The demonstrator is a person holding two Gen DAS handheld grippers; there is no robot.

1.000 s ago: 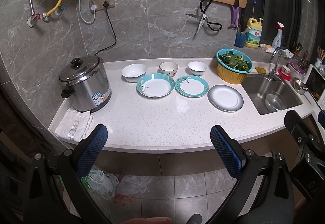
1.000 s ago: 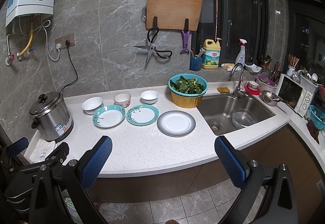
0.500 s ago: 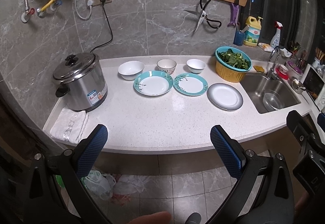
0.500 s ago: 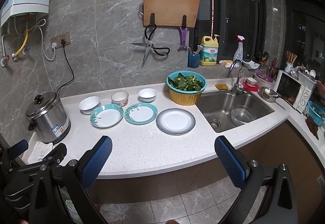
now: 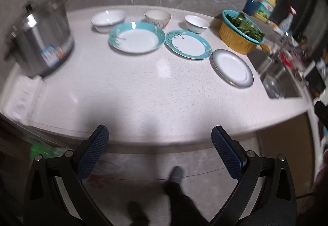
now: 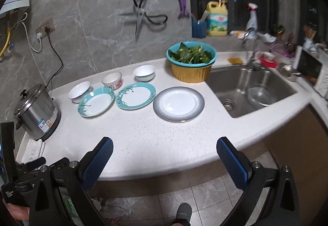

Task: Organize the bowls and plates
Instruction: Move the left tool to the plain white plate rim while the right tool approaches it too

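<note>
Nearest to the cameras, the left gripper (image 5: 160, 140) and the right gripper (image 6: 165, 151) both hang off the front edge of the counter (image 6: 143, 136), each with its blue fingers spread wide and holding nothing. The first risk is here: coming in low, a finger could knock the counter edge. Further in lie three plates in a row, the grey-rimmed plate (image 6: 178, 103) close to the sink (image 6: 252, 90), then the flat teal plate (image 6: 135, 95) and the deep teal plate (image 6: 96, 101), the two teal rims almost touching. A finger pushed under one rim may shove its neighbour, and the grey-rimmed plate could slide toward the sink. Behind them stand three bowls (image 6: 112, 81), near the wall; reaching over the plates for these could drag a plate along. At the left, the steel cooker (image 6: 37, 111) stands close to the left gripper's path.
</note>
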